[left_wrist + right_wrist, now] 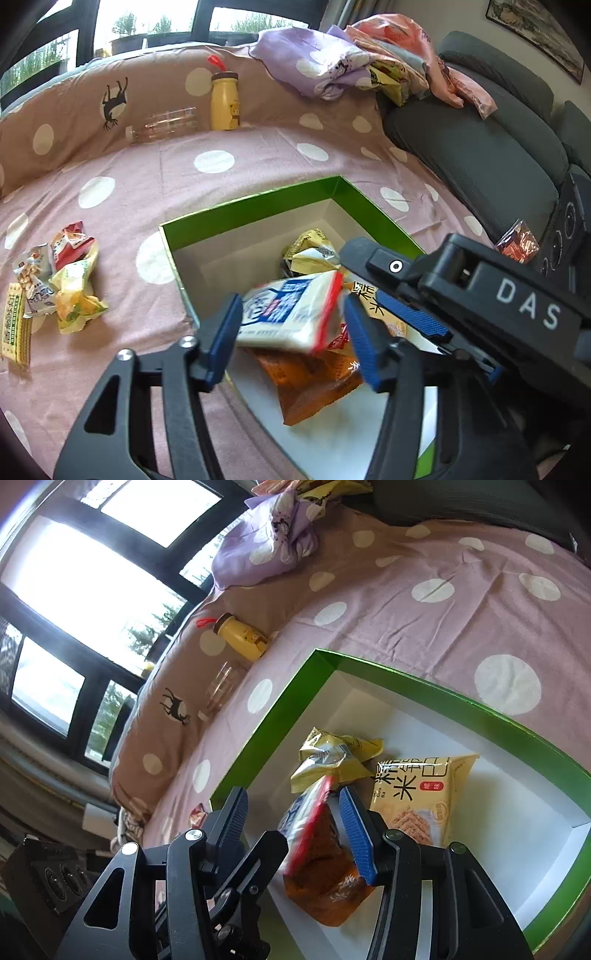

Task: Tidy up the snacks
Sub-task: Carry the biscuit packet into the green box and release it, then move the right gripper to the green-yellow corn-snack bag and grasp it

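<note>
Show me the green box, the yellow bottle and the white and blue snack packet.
green box (258,201): left wrist view, far wall's green rim.
yellow bottle (224,105): left wrist view, middle of its body.
white and blue snack packet (284,314): left wrist view, printed front face.

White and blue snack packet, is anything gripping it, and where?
Seemingly nothing: the packet sits loose between the left gripper's open fingers, above the green box.

Your white-and-blue packet (291,314) is motion-blurred, hiding most of the orange packet (314,384); the green box (255,201) runs off frame.
</note>
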`<state>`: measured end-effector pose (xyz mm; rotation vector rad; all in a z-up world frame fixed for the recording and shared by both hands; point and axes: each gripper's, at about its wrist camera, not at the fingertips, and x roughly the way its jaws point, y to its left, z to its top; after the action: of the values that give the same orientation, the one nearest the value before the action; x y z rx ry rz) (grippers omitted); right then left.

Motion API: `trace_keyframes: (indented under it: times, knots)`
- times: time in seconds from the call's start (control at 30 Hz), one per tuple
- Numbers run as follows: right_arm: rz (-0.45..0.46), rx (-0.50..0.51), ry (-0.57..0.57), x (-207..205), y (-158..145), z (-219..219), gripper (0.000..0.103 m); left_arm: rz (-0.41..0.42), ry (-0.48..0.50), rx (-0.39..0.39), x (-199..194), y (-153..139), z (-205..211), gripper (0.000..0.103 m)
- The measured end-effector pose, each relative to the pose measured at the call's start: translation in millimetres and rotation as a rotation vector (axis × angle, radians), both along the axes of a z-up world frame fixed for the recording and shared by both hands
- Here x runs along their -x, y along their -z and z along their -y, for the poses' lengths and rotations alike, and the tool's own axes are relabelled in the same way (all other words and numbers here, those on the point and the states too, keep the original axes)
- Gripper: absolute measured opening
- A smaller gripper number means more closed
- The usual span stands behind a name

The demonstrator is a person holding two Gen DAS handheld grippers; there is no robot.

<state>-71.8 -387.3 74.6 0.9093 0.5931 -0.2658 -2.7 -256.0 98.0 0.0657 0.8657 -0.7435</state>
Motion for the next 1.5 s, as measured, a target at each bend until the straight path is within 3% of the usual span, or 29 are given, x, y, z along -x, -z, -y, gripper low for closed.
trace_keyframes:
  times: [0.3,0.4,0.57,0.63,0.73,0.93,1.1,1.3,1.5]
  knots:
    - [0.073,0.078,-0.040,2.1,-23.5,-23.5,0.079,0.049,-0.099,-0.015,10.1,-15.6,-55.7,0.081]
    - [0.085,0.098,-0.073,-2.1,-29.9,-36.0,0.085,0.074,-0.147,-0.021,14.9,-18.9,-83.7,0.081]
    - [0.068,0.166,-0.138,-13.7,-37.3,-61.8,0.089,0.070,-0.312,-0.022,22.1,-20.4,-149.5,0.085]
    - [0.051,0.189,-0.158,-18.5,-38.2,-72.5,0.090,0.033,-0.399,0.000,22.5,-15.7,-181.6,0.097]
    - [0.029,0.221,-0.203,-27.7,-38.9,-91.6,0.090,-0.016,-0.509,0.039,21.4,-3.8,-224.4,0.099]
    - [-0.013,0.255,-0.338,-54.2,-35.3,-137.6,0.090,-0.110,-0.673,0.018,4.2,21.7,-275.6,0.099]
    - [-0.115,0.320,-0.399,-95.4,-16.8,-176.9,0.090,-0.133,-0.726,0.012,-2.0,25.8,-295.6,0.099]
    - [-0.256,0.516,-0.492,-161.7,18.8,-218.2,0.090,-0.176,-0.752,0.014,-10.6,33.5,-306.8,0.099]
    - [-0.290,0.524,-0.525,-192.3,49.2,-226.2,0.081,-0.196,-0.773,0.013,-13.0,35.9,-314.0,0.099]
